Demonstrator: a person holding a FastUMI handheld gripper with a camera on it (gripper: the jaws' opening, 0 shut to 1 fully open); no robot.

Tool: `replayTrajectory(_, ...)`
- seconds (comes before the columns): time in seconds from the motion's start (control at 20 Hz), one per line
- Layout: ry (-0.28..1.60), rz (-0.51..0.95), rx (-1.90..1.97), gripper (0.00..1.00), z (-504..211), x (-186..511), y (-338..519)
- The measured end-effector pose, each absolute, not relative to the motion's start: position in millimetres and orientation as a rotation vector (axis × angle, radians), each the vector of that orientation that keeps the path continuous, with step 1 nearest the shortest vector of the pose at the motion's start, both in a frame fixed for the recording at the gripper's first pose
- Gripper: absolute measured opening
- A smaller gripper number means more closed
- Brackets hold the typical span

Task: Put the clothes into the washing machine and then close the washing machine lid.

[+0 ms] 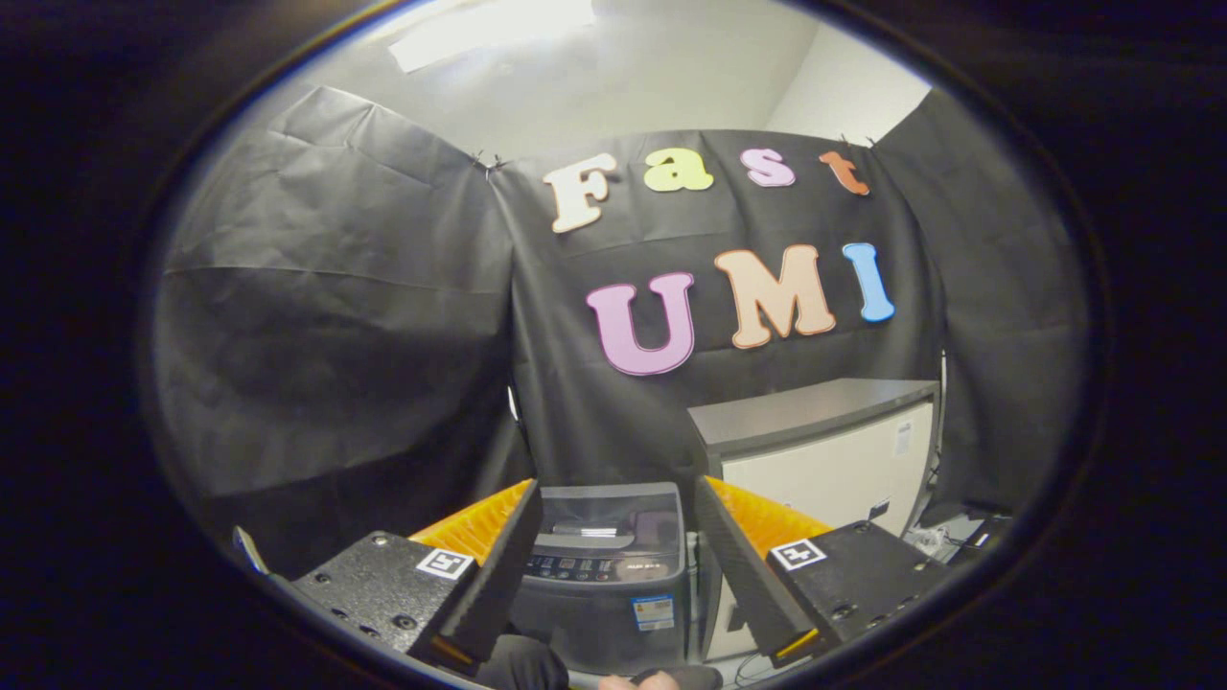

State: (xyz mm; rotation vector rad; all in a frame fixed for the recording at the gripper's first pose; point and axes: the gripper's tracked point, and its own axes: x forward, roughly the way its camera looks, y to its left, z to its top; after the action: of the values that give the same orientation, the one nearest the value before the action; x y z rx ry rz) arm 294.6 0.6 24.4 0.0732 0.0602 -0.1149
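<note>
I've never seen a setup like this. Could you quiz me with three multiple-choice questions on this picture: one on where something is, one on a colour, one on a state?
1. Where is the washer relative to the tool's fingers?
A. Ahead, seen between them
B. Off beyond the left finger
C. Clamped by both fingers

2. What colour is the cabinet's front?
A. Red
B. Cream white
C. Green

3. What state is the tool in?
A. Shut on a garment
B. Shut on the washer lid
C. Open, holding nothing

Answers:
1. A: the washer sits in the gap between the fingers, further on.
2. B: its front panel is pale under a grey top, beside the washer.
3. C: the fingers stand wide apart with nothing pressed between them.
</note>
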Motion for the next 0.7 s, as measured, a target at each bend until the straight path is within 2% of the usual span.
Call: replayTrajectory(0.7,0.070,-0.117,0.093,0.97,23.4,289.6,-6.4)
